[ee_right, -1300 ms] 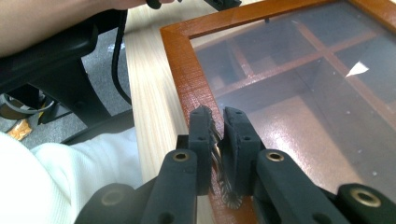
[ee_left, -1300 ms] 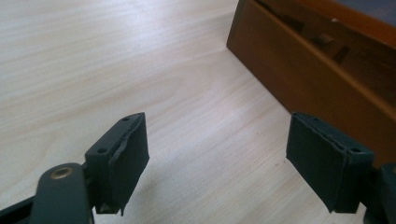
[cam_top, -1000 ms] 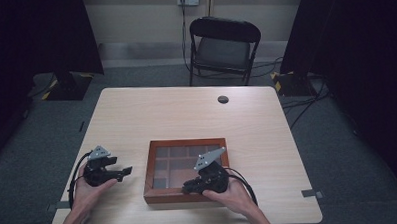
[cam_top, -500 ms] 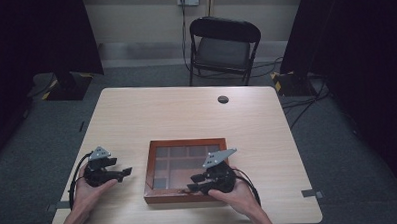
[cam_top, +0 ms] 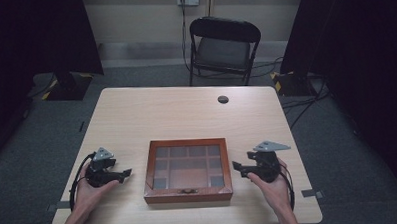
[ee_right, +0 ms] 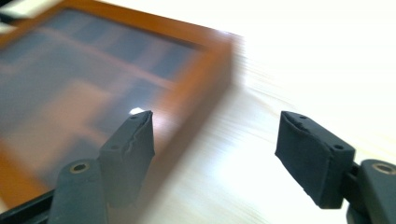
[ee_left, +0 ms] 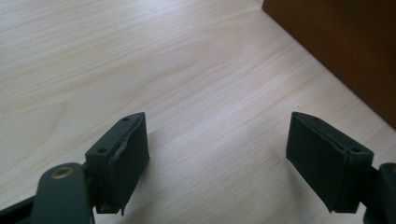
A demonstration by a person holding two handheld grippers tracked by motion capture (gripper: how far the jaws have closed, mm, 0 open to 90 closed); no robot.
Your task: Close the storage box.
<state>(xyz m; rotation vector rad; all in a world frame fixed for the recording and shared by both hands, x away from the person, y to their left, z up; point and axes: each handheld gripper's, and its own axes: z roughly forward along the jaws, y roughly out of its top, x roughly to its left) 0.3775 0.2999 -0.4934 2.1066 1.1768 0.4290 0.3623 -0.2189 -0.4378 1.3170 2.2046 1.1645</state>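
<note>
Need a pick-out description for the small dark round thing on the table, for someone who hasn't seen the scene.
Start from the light wooden table in the high view. The wooden glass-lidded compartment box sits at its near edge; look past it to the far edge, in front of the black folding chair. The small dark round disc lies there alone, flat on the tabletop, far from the box and both hands.

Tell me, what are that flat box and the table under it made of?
The box looks like reddish-brown wood with a smooth, perhaps varnished finish. Its lid seems to be glass or clear plastic, since the dividers show through and the right gripper view catches a bright glint on it. The table has a pale wood-grain top, matte; it could be laminate rather than solid wood.
</note>
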